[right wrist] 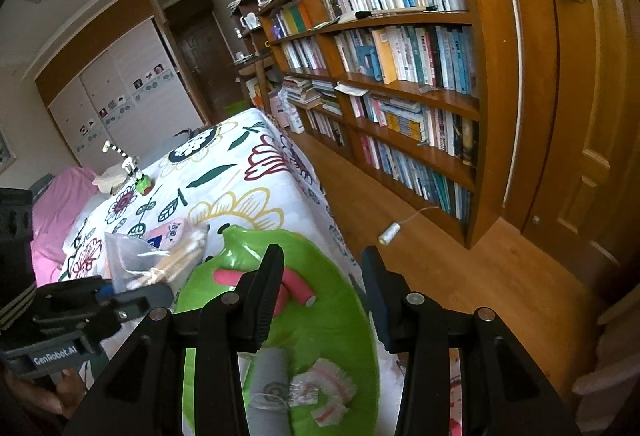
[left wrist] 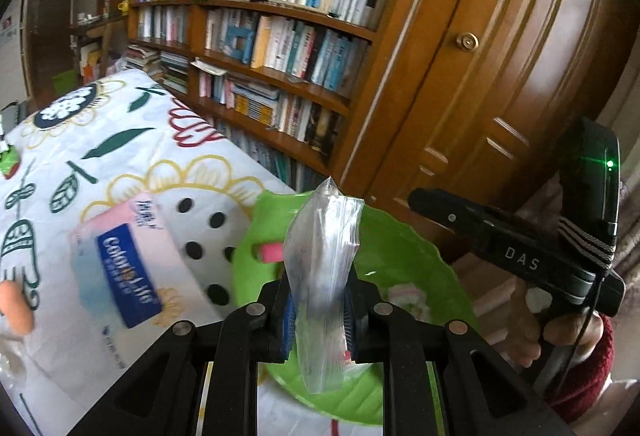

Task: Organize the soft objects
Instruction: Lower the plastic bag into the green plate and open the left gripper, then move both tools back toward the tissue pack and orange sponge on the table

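My left gripper (left wrist: 319, 286) is shut on a clear zip bag (left wrist: 324, 236) that stands up between its blue pads, above the near edge of a green leaf-shaped tray (left wrist: 400, 236). The right wrist view shows that bag (right wrist: 132, 256) holding cotton swabs (right wrist: 180, 260), left of the tray (right wrist: 336, 316), in the left gripper (right wrist: 120, 290). My right gripper (right wrist: 323, 250) hangs open over the tray with nothing between its fingers. In the tray lie pink foam rollers (right wrist: 298, 290), a grey roll (right wrist: 272, 368) and a frilly white-and-pink piece (right wrist: 324, 392). One pink roller (left wrist: 270, 252) shows behind the bag.
The tray lies on a bed with a floral cover (left wrist: 120, 156), beside a pink-and-blue tissue pack (left wrist: 124, 260). A bookcase (left wrist: 280, 48) and a wooden door (left wrist: 520, 56) stand past the bed. A thread spool (right wrist: 389, 234) lies on the wooden floor. A hand holds the right gripper (left wrist: 424, 200).
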{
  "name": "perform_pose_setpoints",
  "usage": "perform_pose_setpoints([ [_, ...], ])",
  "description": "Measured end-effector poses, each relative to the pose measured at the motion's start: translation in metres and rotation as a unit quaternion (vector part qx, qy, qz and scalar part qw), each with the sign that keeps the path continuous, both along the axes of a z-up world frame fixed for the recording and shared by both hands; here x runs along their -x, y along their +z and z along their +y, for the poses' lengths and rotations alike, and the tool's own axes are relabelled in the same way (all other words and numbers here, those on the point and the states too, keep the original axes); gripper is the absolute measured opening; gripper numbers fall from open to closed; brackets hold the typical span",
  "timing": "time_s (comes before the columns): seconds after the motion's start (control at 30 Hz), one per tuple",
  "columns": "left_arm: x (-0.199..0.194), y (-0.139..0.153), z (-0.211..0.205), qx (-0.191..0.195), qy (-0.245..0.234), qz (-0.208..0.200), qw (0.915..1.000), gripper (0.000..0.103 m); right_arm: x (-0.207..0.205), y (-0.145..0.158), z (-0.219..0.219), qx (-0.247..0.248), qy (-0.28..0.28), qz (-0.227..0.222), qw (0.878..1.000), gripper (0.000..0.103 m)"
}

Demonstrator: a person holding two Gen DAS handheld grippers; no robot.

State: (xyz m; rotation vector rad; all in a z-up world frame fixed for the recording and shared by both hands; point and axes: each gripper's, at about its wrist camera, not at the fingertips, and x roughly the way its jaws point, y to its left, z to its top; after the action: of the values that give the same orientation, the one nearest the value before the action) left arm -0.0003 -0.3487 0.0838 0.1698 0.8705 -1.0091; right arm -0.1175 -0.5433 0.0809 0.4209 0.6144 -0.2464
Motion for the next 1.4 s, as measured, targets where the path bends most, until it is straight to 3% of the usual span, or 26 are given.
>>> perform_pose_setpoints([
  [0.1, 0.003, -0.003, -0.011, -0.003, -0.016, 0.004, 0.9999, 0.028, 0.001, 0.001, -0.003, -0.001, -0.003, -0.001, 1.0, 0.042],
  [0.13, 0.003, -0.004, -0.013, -0.004, -0.02, 0.004, 0.9998, 0.041, 0.002, 0.001, -0.003, -0.001, -0.004, -0.002, 1.0, 0.042],
  [0.17, 0.004, -0.005, -0.016, -0.004, -0.023, 0.005, 0.9997, 0.065, 0.002, 0.001, -0.004, -0.002, -0.004, -0.002, 1.0, 0.042],
  [0.23, 0.005, -0.005, -0.019, -0.004, -0.018, 0.0, 0.9998, 0.084, 0.002, 0.001, -0.004, -0.001, -0.004, -0.002, 1.0, 0.042],
  [0.73, 0.003, 0.002, -0.001, -0.007, 0.026, -0.035, 0.999, 0.084, 0.004, 0.003, -0.01, -0.003, -0.003, -0.001, 1.0, 0.042],
  [1.4, -0.013, 0.006, 0.04, -0.001, 0.085, -0.035, 0.9957, 0.095, -0.007, -0.01, 0.016, -0.001, 0.016, 0.02, 1.0, 0.052],
])
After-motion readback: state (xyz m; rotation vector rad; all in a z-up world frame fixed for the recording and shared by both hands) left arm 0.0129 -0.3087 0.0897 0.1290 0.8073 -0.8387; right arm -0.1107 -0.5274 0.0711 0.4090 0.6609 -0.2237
